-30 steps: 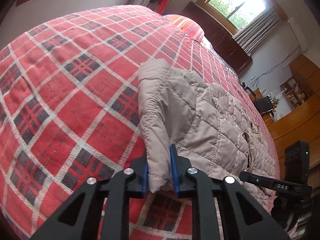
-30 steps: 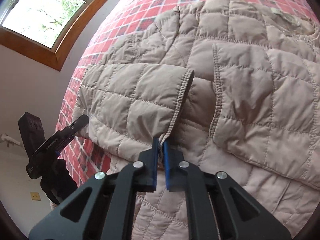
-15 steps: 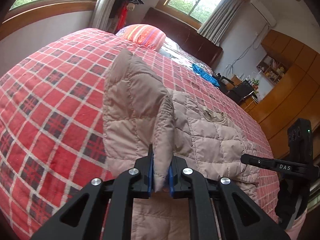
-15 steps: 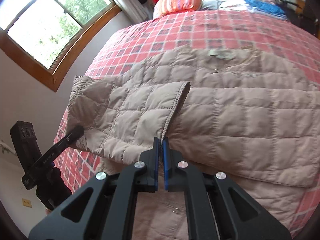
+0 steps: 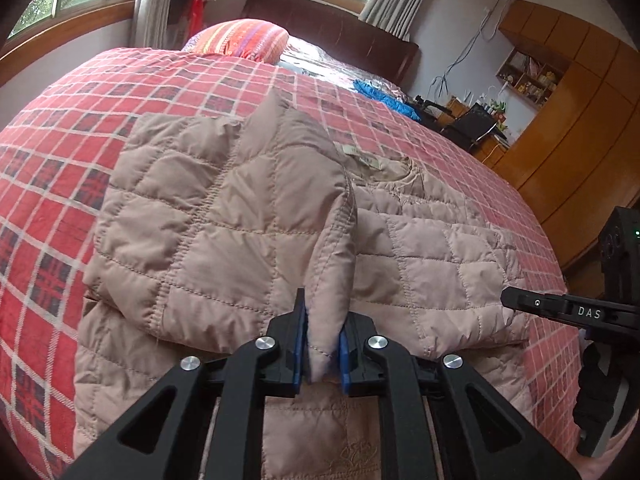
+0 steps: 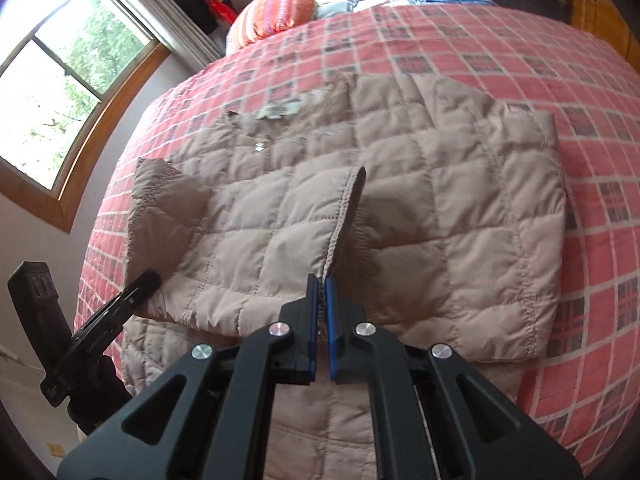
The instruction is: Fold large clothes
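Observation:
A beige quilted jacket point(image 5: 440, 248) lies spread on a red plaid bedspread point(image 5: 120, 92), collar and label toward the pillows. My left gripper point(image 5: 322, 344) is shut on a folded edge of the jacket's side, which is lifted and draped over the body. In the right wrist view the jacket point(image 6: 460, 200) has one sleeve laid across its front. My right gripper point(image 6: 320, 308) is shut on that sleeve's ribbed cuff point(image 6: 348, 208). The other gripper point(image 6: 132, 292) shows at the jacket's left edge, and the right one point(image 5: 560, 308) shows at its right edge in the left wrist view.
An orange striped pillow point(image 5: 244, 38) and a blue cloth point(image 5: 384, 96) lie at the head of the bed. Wooden wardrobes point(image 5: 580, 120) and a cluttered desk stand on the right. A wood-framed window point(image 6: 60, 80) is on the left wall.
Both grippers have risen and drawn back. The left has carried its jacket edge from the bedspread over onto the body; the right still holds the cuff across the front.

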The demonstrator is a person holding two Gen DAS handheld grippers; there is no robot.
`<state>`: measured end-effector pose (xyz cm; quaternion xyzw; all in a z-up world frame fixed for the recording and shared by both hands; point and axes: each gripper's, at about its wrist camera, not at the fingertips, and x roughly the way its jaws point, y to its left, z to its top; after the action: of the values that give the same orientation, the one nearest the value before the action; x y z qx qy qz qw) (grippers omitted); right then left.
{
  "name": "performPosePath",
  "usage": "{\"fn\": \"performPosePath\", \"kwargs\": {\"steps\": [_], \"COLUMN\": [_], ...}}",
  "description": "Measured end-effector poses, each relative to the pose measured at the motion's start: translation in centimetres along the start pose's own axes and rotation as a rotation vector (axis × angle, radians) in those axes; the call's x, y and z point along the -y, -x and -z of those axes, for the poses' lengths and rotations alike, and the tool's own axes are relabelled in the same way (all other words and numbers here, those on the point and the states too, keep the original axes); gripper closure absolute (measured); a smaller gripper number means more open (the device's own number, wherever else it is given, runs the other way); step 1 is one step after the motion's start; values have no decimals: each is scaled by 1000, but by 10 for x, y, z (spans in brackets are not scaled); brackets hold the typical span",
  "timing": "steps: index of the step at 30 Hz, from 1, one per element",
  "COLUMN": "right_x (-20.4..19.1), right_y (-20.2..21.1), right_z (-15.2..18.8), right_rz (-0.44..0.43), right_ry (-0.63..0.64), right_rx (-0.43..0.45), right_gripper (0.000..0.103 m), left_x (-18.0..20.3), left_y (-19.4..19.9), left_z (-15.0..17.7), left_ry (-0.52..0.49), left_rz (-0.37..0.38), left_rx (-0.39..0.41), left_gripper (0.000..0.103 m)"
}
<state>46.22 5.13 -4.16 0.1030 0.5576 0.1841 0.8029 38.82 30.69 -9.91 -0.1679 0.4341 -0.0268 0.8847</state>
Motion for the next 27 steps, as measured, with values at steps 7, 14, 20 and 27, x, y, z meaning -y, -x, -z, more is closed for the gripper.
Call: {"fn": "performPosePath", "kwargs": {"steps": [7, 14, 20, 27], "right_x": [24, 35, 21, 39], "right_y": [-5, -13, -22, 18], "right_z": [10, 3, 1, -4], "right_rz": [-34, -104, -77, 28], "right_ry": [-9, -76, -55, -74], "right_rx": [5, -14, -40, 77], "right_gripper": [85, 65, 99, 101], "left_x": [-8, -50, -64, -67], "left_y": [31, 58, 23, 7], "left_z": [9, -7, -6, -3], "left_ry": [1, 53, 60, 42], "left_rz": [54, -54, -100, -124], "left_rx": [23, 111, 16, -17], "left_gripper": [51, 46, 46, 49]}}
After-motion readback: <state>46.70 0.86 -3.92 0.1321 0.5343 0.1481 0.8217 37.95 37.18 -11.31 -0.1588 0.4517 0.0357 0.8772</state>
